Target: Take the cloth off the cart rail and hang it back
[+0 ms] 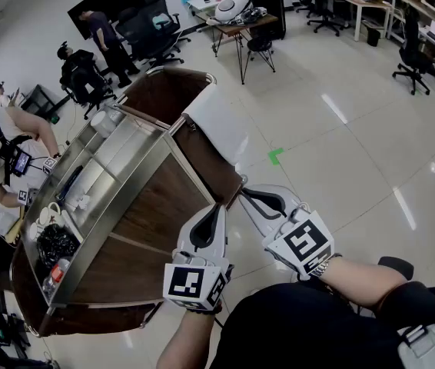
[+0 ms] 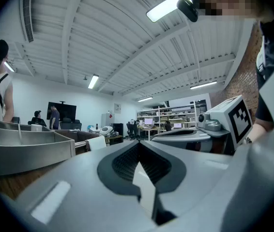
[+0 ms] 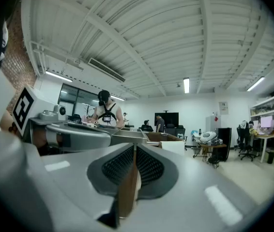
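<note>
A white cloth [image 1: 216, 126] hangs over the rail at the near-right end of a wooden service cart [image 1: 150, 204]. Both grippers hover side by side just short of that end, below the cloth and apart from it. My left gripper [image 1: 217, 207] is shut with nothing in it. My right gripper [image 1: 245, 194] is shut and empty too. In the left gripper view the cloth [image 2: 97, 142] shows small and far ahead beyond the shut left gripper [image 2: 138, 145]. The right gripper view has the cloth [image 3: 173, 147] just right of the shut right gripper [image 3: 134, 148].
Steel trays [image 1: 108, 162] with cups and a black bundle fill the cart's top. A person [image 1: 14, 148] stands at the cart's far side. Office chairs [image 1: 152, 29], a small table [image 1: 237, 23] and desks stand further off on the pale floor [image 1: 340, 144].
</note>
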`<state>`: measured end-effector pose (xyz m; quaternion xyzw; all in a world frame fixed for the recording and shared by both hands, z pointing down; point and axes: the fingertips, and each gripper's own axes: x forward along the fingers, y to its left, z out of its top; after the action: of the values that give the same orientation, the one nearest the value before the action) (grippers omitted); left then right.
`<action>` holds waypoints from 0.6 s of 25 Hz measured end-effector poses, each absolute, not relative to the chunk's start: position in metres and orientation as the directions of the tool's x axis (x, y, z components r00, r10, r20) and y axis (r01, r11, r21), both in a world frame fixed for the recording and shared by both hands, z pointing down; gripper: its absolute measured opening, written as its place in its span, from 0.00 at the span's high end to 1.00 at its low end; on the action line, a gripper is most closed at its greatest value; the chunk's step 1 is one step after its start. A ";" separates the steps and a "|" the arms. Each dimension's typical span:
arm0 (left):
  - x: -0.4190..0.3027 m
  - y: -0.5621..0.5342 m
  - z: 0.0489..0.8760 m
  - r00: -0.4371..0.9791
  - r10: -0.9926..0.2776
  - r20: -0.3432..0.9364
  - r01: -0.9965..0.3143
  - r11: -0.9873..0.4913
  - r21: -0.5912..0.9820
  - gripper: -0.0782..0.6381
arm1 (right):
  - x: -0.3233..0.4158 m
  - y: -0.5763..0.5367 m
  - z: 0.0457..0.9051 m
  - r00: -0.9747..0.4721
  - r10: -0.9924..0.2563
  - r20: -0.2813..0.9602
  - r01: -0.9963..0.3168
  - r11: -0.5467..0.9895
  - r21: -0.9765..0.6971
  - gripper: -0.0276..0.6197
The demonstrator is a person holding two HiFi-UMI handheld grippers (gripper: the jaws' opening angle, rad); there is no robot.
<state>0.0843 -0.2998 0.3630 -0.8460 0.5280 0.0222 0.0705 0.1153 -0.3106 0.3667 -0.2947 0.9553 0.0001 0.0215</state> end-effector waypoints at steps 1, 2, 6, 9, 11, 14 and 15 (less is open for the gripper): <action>0.079 -0.301 0.361 0.440 -0.891 -0.113 -0.897 -0.431 -0.100 0.89 | 0.110 -0.317 0.367 -0.827 -0.559 -0.061 -0.561 0.826 0.045 0.93; 0.074 -0.303 0.359 0.439 -0.891 -0.113 -0.897 -0.429 -0.103 0.89 | 0.106 -0.323 0.367 -0.829 -0.555 -0.077 -0.560 0.823 0.095 0.92; 0.058 -0.307 0.358 0.441 -0.891 -0.104 -0.896 -0.432 -0.100 0.89 | 0.088 -0.337 0.372 -0.819 -0.569 -0.071 -0.573 0.807 0.146 0.78; 0.045 -0.315 0.361 0.443 -0.891 -0.097 -0.896 -0.436 -0.091 0.89 | 0.074 -0.350 0.379 -0.809 -0.587 -0.046 -0.586 0.797 0.146 0.73; 0.038 -0.324 0.365 0.446 -0.890 -0.094 -0.894 -0.439 -0.087 0.89 | 0.064 -0.365 0.389 -0.801 -0.598 -0.025 -0.594 0.790 0.150 0.69; 0.029 -0.341 0.371 0.436 -0.896 -0.089 -0.900 -0.430 -0.075 0.89 | 0.051 -0.392 0.404 -0.792 -0.611 0.009 -0.603 0.784 0.149 0.65; 0.025 -0.347 0.372 0.432 -0.897 -0.091 -0.901 -0.426 -0.076 0.89 | 0.046 -0.401 0.408 -0.789 -0.614 0.020 -0.605 0.783 0.147 0.65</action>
<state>0.0251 -0.3472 0.3722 -0.8443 0.5326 0.0181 0.0564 0.0461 -0.4014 0.4084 -0.3230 0.9435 0.0663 -0.0333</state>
